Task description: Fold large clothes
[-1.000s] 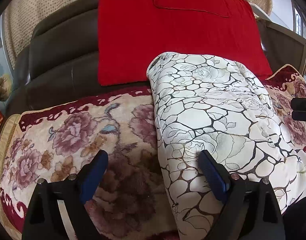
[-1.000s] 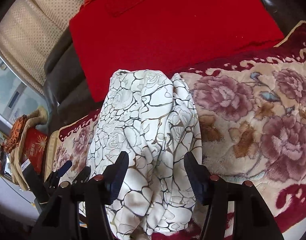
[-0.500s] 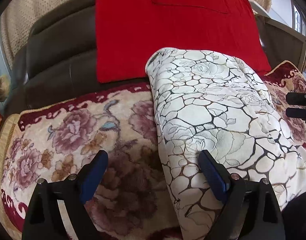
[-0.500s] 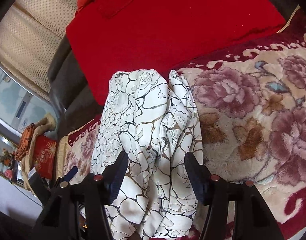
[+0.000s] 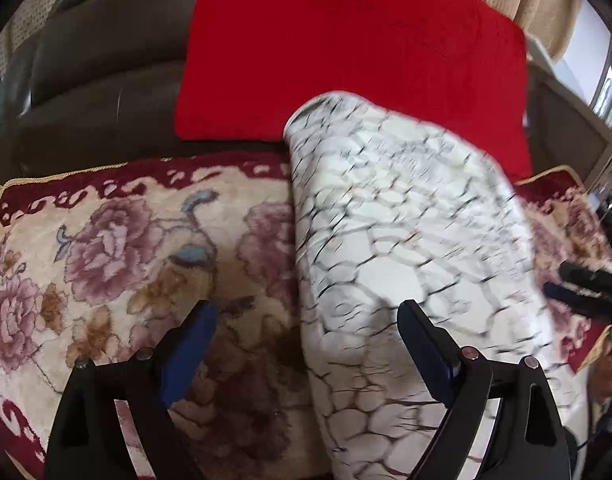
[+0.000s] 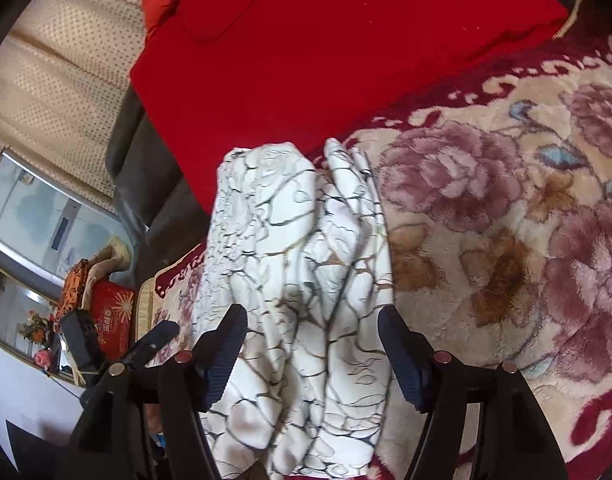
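A white garment with a dark crackle and rose print [image 5: 394,240] lies folded into a long strip on the floral sofa cover [image 5: 117,248], running from the front edge to the red cushion. My left gripper [image 5: 306,344] is open and empty, its jaws straddling the strip's left edge near the front. My right gripper [image 6: 312,344] is open and empty over the near end of the same garment [image 6: 297,248]. The right gripper shows at the right edge of the left wrist view [image 5: 586,288]; the left gripper shows at the lower left of the right wrist view [image 6: 117,344].
A large red cushion cover [image 5: 346,52] leans on the dark leather sofa back [image 5: 97,80]. Floral plush cover [image 6: 506,220] spreads to the right of the garment. Beige curtain [image 6: 57,80], a window and a side shelf with red and orange items [image 6: 101,300] stand off the sofa's left end.
Both grippers have moved a little closer to the sofa and lower over the garment; the views are motion-blurred. The garment has stayed in place. Both grippers stay open.
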Motion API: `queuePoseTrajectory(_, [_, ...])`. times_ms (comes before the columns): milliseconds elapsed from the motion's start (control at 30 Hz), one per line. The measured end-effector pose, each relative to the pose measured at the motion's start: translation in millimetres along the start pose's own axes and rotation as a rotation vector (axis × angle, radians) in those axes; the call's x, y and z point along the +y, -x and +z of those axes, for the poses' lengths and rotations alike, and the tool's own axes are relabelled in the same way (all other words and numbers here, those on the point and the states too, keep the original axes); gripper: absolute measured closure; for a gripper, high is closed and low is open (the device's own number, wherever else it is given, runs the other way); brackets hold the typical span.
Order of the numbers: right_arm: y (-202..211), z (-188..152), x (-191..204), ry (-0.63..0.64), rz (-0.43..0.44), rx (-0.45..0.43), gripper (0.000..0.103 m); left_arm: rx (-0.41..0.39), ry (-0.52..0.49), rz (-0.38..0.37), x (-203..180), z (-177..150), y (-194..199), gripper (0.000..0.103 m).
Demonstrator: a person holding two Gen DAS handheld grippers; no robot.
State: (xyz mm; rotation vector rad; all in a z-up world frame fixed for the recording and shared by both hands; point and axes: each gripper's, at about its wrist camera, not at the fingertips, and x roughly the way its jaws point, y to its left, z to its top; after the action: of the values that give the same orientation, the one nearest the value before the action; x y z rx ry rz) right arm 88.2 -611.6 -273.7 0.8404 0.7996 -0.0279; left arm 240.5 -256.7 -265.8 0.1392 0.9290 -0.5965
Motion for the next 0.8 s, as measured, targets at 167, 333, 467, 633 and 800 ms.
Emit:
queuePoseTrajectory(167, [-11.1, 6.0, -16.5, -0.03, -0.006, 0.01, 0.031, -0.003, -0.047, 0.033, -6.0, -1.6, -4.4, 0.011])
queuePoseTrajectory(333, [-26.4, 14.1, -28.1, -0.064, 0.051, 0.016, 0.03, -0.02, -0.086, 0.045, -12.1, 3.5, -2.7, 0.011])
queuePoseTrajectory(467, [-37.8, 19.9, -33.8, -0.063, 0.105, 0.024, 0.028, -0.016, -0.099, 0.029, -15.5, 8.2, -5.0, 0.011])
queuePoseTrajectory(633, [-46.4, 24.1, -37.6, -0.075, 0.182, 0.044, 0.025, -0.001, -0.095, -0.003, -15.2, 13.6, -11.0, 0.011])
queuePoseTrajectory(800, [-64.3, 21.2, -23.7, -0.026, 0.195, 0.09, 0.023, 0.064, -0.045, -0.169, -4.3, 18.7, -21.7, 0.011])
